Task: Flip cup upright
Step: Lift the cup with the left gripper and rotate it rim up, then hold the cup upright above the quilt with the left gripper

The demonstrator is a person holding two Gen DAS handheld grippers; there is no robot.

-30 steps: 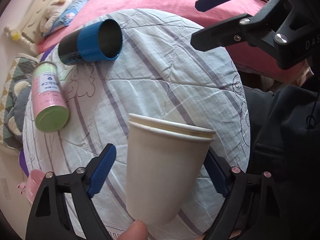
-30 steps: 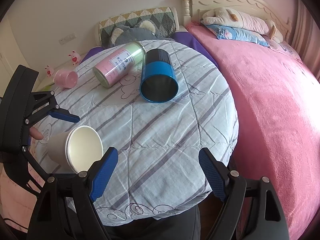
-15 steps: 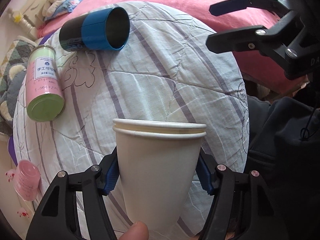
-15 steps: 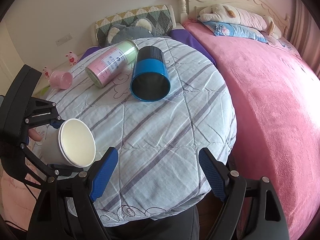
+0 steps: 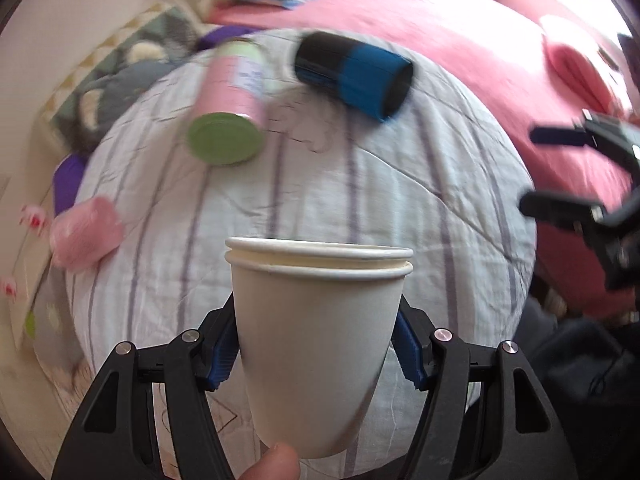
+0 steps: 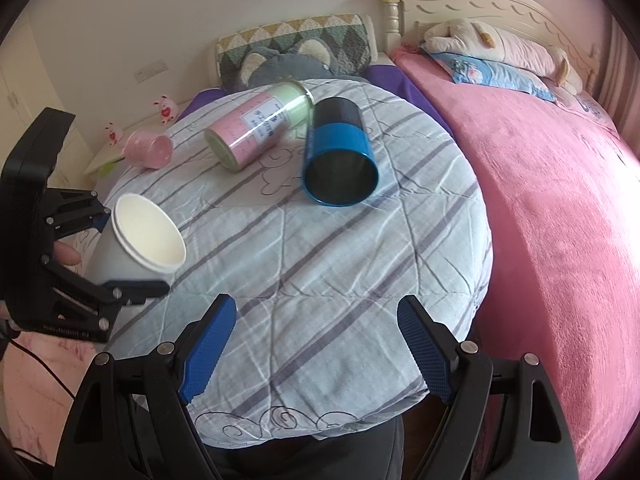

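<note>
Two nested paper cups [image 5: 316, 344] — apparently — pinched by left gripper [image 5: 316, 350]; right gripper [image 6: 316, 344] spread.

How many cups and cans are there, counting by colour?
White paper cups, nested and held in the left gripper: 2
Pink cup, on its side: 1
Blue and black cup, on its side: 1
Pink and green can, on its side: 1
Total: 5

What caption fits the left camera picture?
Left gripper holds stacked white paper cups mouth-up above the quilted table.
</note>
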